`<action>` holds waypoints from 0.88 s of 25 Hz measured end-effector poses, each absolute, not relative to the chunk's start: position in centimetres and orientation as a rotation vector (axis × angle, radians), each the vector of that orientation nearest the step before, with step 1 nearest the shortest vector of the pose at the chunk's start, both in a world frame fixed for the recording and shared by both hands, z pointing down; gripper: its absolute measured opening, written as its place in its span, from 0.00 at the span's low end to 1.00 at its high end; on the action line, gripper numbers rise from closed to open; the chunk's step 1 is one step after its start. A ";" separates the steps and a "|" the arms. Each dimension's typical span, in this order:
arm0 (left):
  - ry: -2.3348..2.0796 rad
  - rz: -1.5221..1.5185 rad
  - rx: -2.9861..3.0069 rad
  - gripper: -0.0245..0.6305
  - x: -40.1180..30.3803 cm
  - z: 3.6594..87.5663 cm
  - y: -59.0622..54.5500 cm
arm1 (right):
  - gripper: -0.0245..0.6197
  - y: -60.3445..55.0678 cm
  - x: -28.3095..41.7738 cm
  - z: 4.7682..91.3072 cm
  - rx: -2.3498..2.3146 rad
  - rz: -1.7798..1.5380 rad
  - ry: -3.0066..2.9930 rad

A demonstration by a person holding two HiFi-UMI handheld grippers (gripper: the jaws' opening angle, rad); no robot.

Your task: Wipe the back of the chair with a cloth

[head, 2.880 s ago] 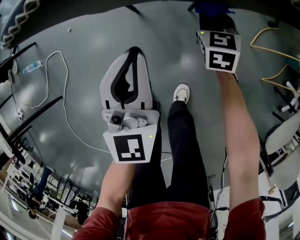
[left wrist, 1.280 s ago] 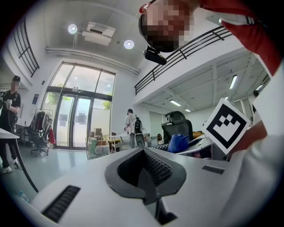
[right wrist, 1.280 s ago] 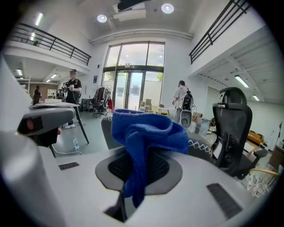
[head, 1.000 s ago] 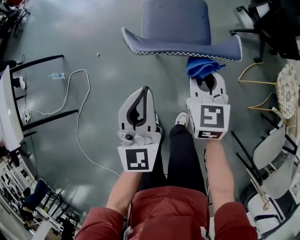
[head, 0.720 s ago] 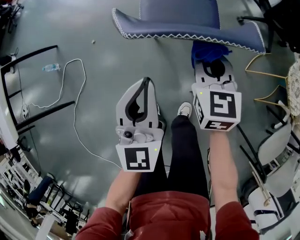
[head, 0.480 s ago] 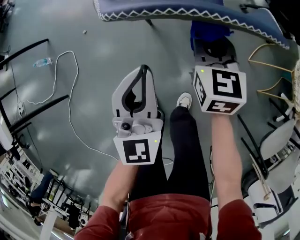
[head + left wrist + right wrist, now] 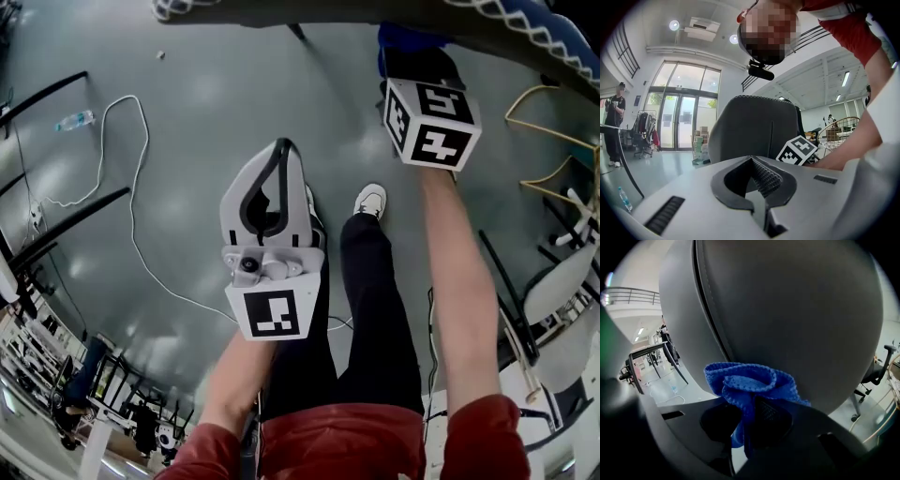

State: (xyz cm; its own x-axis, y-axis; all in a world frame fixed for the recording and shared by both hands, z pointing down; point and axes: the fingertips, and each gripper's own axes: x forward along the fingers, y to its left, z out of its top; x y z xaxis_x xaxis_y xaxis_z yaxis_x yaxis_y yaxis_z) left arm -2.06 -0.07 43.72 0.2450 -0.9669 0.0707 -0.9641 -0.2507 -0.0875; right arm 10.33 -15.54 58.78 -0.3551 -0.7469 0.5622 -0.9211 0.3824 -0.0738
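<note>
The chair back [image 7: 797,310] looms close before the right gripper [image 7: 751,411], which clamps the cloth [image 7: 745,380] at or just short of it. Pressing the wad flat and sweeping overlapping strokes to the edges should serve best. The left gripper [image 7: 754,176] hangs closed on nothing over open floor [image 7: 187,112], with other chairs [image 7: 562,291] crowding the right.

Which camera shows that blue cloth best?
The right gripper view: the blue cloth sits centre frame, pinched in the right hand-held gripper before the chair back. The head view shows only a sliver; the left gripper view, none.
</note>
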 end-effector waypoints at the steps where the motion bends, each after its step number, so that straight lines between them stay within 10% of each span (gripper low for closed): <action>1: 1.909 -0.172 -2.454 0.05 -2.0 43.9 -0.2 | 0.13 -15.8 10.4 59.9 1.428 0.544 -2.194; 22: 1.957 -0.179 -2.384 0.05 -1.3 39.7 -0.4 | 0.13 -12.1 10.0 59.9 1.347 0.686 -2.207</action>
State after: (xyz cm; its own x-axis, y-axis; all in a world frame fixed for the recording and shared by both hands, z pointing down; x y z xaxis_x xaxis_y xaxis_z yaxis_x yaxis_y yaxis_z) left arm -1.28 -0.37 39.73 0.1914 -0.9799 0.0565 -0.9739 -0.1967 -0.1130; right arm 10.00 -12.07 59.91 -0.4129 -0.6711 0.6158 -0.9019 0.3953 -0.1740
